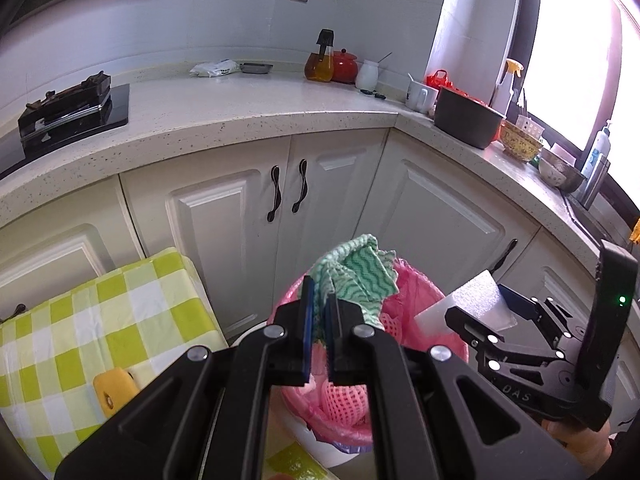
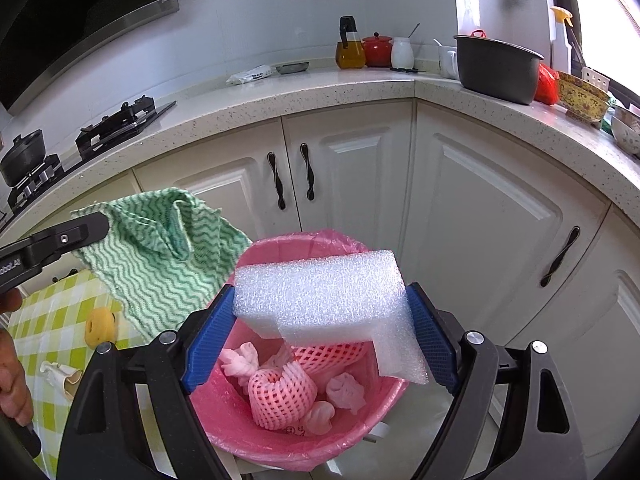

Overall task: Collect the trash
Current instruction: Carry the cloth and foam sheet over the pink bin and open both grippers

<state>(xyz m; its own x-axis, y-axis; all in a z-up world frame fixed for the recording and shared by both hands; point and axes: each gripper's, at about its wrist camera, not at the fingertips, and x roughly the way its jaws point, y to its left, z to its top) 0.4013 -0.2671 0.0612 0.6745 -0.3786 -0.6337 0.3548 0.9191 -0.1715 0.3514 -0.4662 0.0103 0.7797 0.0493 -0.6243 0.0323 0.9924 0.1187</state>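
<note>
The left gripper had its jaws closed on a green wavy-patterned cloth, which bunched up above the blue pads and hung over the near-left rim of the bin. In the right wrist view the same cloth draped down from the left gripper beside the bin's left edge, partly over a table covered with a green-checked tablecloth. The right gripper held a white foam block across its width, the blue pads pressing on both ends with the jaws set wide, and the block sat directly above the bin's opening. In the left wrist view that gripper and the foam block appeared to the right of the bin. The bin was lined with a pink bag and already contained pink foam fruit nets and several pale crumpled pieces. A yellow roller-like object and a small cream scrap lay on the tablecloth near its right edge. Behind stood white cabinet doors under a speckled surface carrying a dark pot and a red lidded jar.
</note>
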